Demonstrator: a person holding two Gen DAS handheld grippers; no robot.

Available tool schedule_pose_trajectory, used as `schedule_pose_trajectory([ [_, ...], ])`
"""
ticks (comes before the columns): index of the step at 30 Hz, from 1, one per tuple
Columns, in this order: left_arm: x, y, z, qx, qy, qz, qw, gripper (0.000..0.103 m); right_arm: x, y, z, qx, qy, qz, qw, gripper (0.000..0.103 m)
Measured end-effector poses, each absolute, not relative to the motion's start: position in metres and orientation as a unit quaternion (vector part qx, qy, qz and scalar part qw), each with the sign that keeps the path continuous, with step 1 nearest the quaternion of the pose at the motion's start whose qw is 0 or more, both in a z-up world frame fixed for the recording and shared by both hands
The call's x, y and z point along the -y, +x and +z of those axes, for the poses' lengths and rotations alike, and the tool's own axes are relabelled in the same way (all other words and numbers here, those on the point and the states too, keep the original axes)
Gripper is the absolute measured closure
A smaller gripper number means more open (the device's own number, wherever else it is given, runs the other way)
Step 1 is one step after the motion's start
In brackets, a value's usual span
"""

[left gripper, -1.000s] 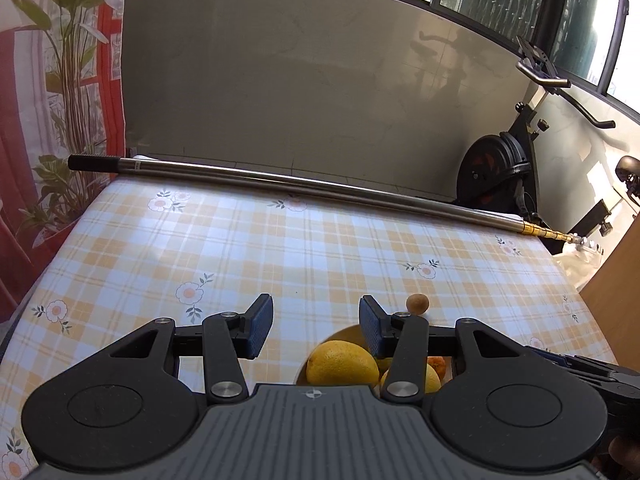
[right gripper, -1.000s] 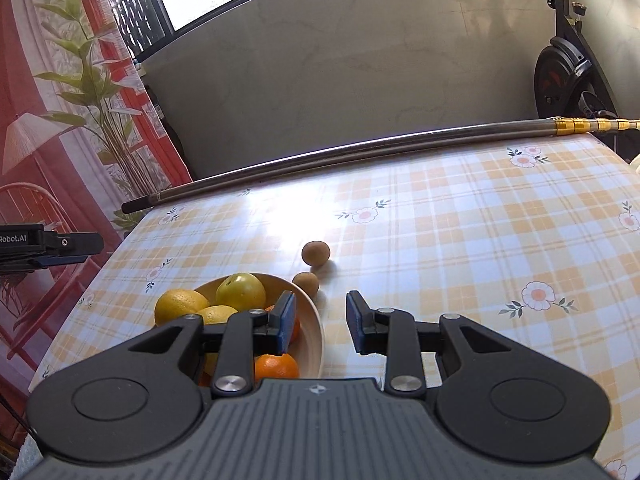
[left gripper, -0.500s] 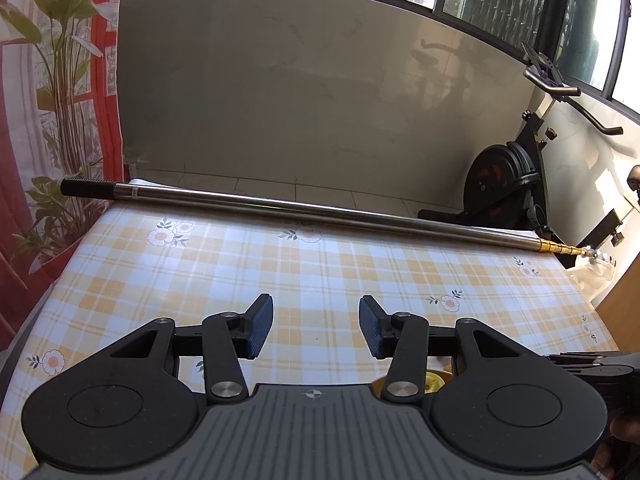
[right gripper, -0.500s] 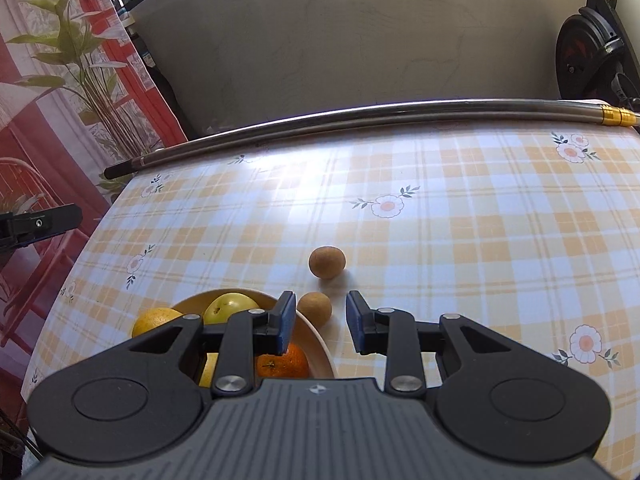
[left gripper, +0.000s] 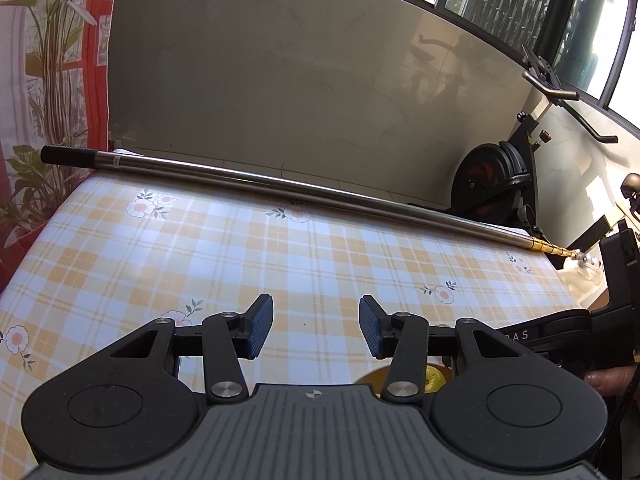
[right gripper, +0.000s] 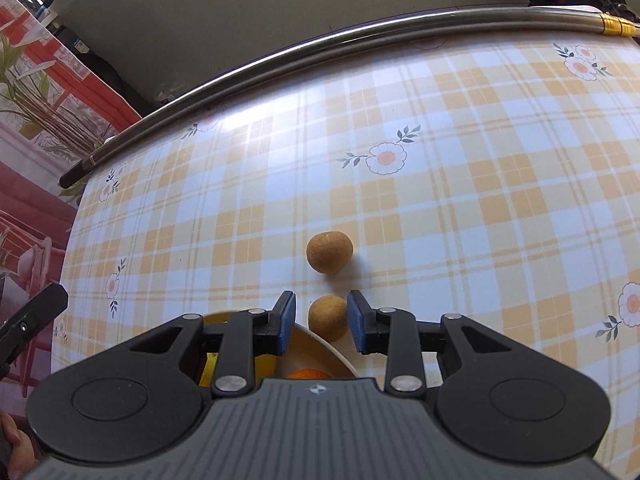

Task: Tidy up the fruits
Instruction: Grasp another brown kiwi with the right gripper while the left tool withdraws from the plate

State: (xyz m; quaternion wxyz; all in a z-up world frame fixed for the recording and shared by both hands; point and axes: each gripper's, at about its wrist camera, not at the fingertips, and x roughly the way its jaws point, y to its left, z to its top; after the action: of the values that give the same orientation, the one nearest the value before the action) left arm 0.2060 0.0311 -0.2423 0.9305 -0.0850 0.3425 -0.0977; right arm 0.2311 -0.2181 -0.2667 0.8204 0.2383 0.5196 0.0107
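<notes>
In the right wrist view two small round brown fruits lie on the checked tablecloth. The near brown fruit (right gripper: 327, 317) sits between the open jaws of my right gripper (right gripper: 321, 322), right beside the bowl's rim; no pad clearly touches it. The far brown fruit (right gripper: 329, 251) lies just beyond. The cream bowl (right gripper: 320, 344) holds an orange (right gripper: 308, 373) and yellow fruit (right gripper: 264, 362), mostly hidden under the gripper. My left gripper (left gripper: 316, 330) is open and empty above bare cloth; a sliver of the bowl (left gripper: 370, 378) and a yellow fruit (left gripper: 438, 376) show under its right finger.
A long metal pole (left gripper: 280, 182) lies along the table's far edge, also in the right wrist view (right gripper: 320, 46). An exercise bike (left gripper: 496, 176) stands beyond the far right corner. A red plant-print curtain (right gripper: 36, 128) hangs at the left.
My right gripper has moved forward and down, so the near brown fruit now sits between its jaws. My left gripper has pulled back and tilted up; the bowl has nearly left its view.
</notes>
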Motion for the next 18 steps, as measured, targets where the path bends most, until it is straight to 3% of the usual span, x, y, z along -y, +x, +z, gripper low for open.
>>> schedule_pose_trajectory([
  [14,-0.027,0.206,-0.244,-0.35,-0.077,-0.099,0.928,0.053,0.227,0.23,-0.276,-0.526,0.272,-0.001,0.806,0.07],
  [18,-0.023,0.209,-0.244,-0.354,-0.073,-0.1,0.927,0.053,0.232,0.225,-0.277,-0.516,0.282,0.006,0.809,0.075],
])
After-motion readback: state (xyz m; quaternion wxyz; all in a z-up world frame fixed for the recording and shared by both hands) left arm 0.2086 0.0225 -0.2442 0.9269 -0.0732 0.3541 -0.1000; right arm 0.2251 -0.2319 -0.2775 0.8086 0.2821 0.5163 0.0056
